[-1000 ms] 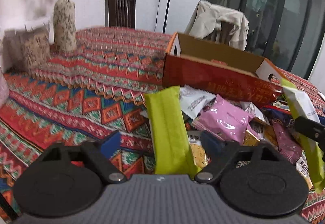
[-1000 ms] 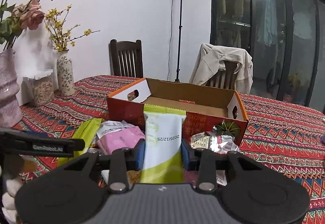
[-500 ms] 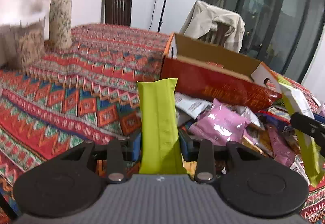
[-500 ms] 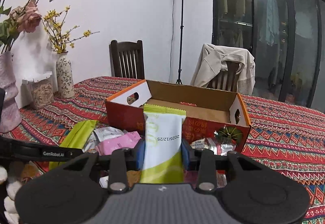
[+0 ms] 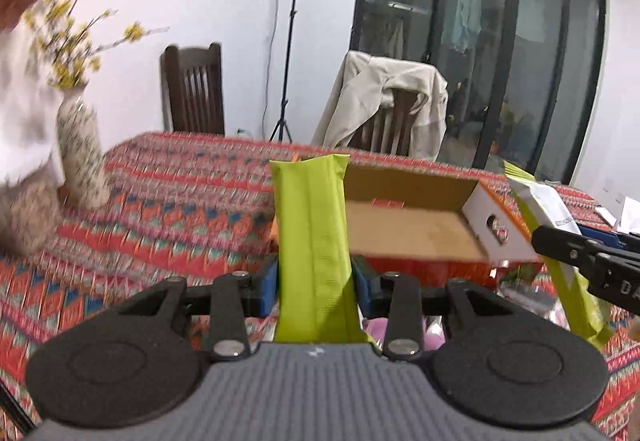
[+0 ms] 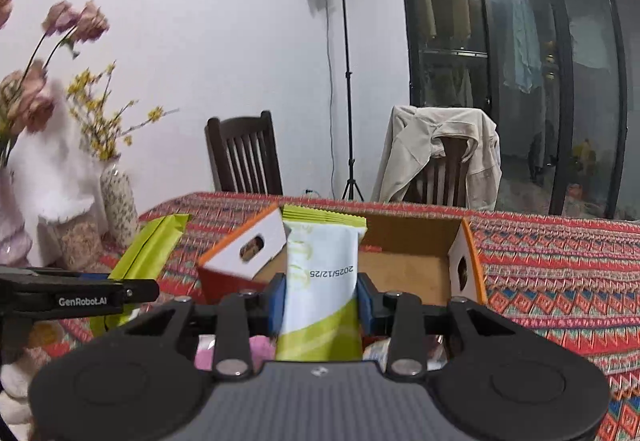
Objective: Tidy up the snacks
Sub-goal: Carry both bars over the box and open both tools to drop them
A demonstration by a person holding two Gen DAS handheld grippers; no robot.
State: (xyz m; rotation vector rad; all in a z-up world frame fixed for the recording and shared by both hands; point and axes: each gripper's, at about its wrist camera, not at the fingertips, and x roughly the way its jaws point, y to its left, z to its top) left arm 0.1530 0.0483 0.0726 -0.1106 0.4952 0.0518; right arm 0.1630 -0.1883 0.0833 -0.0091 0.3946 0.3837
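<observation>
My left gripper (image 5: 315,281) is shut on a plain lime-green snack packet (image 5: 310,237), held upright above the table in front of the open red cardboard box (image 5: 416,229). My right gripper (image 6: 321,299) is shut on a white-and-green snack packet (image 6: 322,273) printed with a date, its top edge level with the box (image 6: 404,269). From the left wrist view the right gripper's arm and its packet (image 5: 548,209) show at the right. In the right wrist view the left gripper's packet (image 6: 150,253) shows at the left. A few loose snacks peek out below both grippers.
A patterned red tablecloth (image 6: 560,265) covers the table. A speckled vase (image 5: 80,157) with yellow flowers stands at the left, pink flowers (image 6: 32,97) beside it. Two dark chairs, one draped with a beige jacket (image 6: 436,149), and a light stand (image 6: 346,81) are behind the table.
The left gripper closed on the lime-green packet and lifted it off the pile. Both grippers rose with their packets, so the box's inside now shows.
</observation>
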